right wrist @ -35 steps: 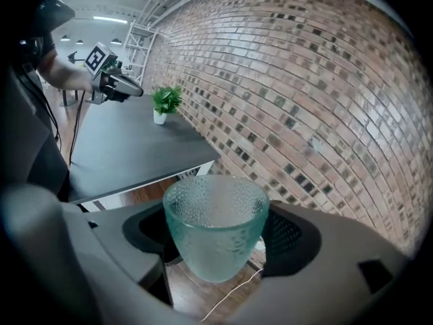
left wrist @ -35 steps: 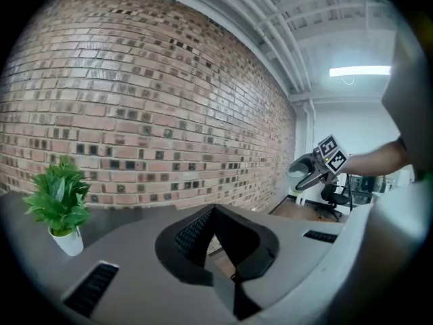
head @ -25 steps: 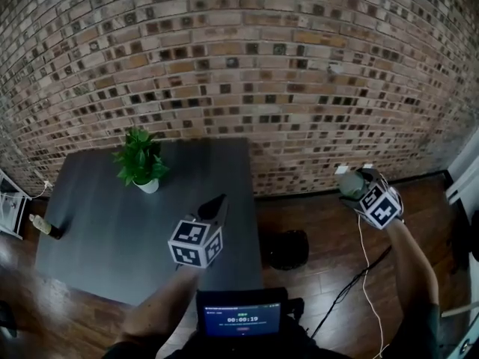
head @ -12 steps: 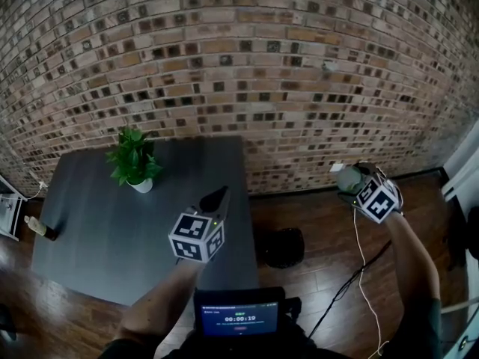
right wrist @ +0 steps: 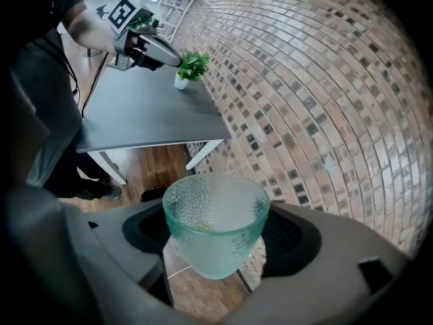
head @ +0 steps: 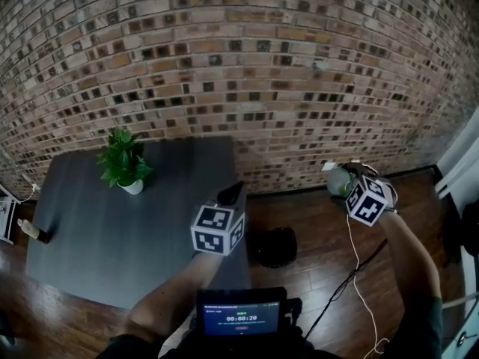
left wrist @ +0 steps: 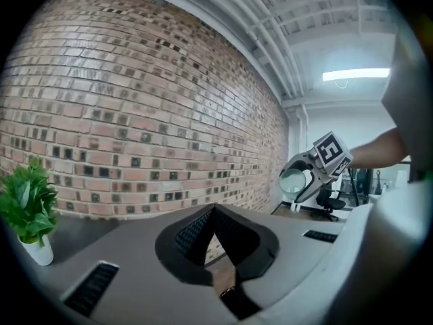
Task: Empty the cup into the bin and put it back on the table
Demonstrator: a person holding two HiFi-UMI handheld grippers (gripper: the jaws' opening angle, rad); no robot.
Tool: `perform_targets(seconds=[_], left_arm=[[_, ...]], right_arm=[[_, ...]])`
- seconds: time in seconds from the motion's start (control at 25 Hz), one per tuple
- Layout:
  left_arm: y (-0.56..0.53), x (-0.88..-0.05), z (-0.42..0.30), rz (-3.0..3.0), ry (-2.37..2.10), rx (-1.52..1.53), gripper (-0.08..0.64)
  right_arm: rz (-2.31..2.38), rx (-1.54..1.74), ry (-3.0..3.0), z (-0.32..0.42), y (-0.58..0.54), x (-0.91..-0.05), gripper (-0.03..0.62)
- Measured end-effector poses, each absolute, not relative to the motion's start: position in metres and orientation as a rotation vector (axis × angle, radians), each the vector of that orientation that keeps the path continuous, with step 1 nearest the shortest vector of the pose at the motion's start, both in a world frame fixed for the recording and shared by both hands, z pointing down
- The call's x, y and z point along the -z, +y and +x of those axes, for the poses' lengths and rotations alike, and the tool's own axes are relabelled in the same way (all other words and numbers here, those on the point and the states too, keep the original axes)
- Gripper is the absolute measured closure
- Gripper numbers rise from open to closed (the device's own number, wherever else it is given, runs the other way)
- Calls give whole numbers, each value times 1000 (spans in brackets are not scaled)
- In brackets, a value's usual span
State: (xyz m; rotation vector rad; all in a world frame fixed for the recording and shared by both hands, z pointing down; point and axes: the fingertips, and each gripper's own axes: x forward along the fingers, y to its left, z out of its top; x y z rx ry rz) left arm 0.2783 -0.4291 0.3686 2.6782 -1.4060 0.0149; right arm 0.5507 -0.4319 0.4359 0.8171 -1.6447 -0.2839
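The right gripper (head: pixel 346 189) is holding the cup (right wrist: pixel 215 229) up at the right of the head view, its jaws clamping the pebbled green glass on both sides, mouth facing the camera. The left gripper (left wrist: pixel 215 215) is hanging near the table (head: pixel 90 230) edge at centre frame, jaws pressed together on nothing. By my reading the carry to the bin (head: pixel 275 247) is under way: next, the cup is needing to swing in over that dark bin on the floor at lower centre, then tip. The right gripper view is showing a small yellowish speck low inside the cup, which the head view can't resolve; the head view alone is placing cup and bin well apart.
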Motion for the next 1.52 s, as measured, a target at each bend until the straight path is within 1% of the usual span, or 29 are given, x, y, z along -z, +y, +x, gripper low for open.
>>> perform_targets(seconds=[0.36,0.72,1.32,1.52], left_arm=[[-438,-382,302,2681,-1414,-84,558],[-439,-394,314,2701,-1384,-146,558],[-438,-396,320,2700,-1358,-138,558],[-442,-408,308,2667,-1392,-166,558]], right_arm=[[740,347,-1587,543,-430,-430,201],[668,393,-1482,551,-438,-435,201],[635,418,-1408,551,-442,-429,201],[612,436,-1384,548,-441,-429,201]])
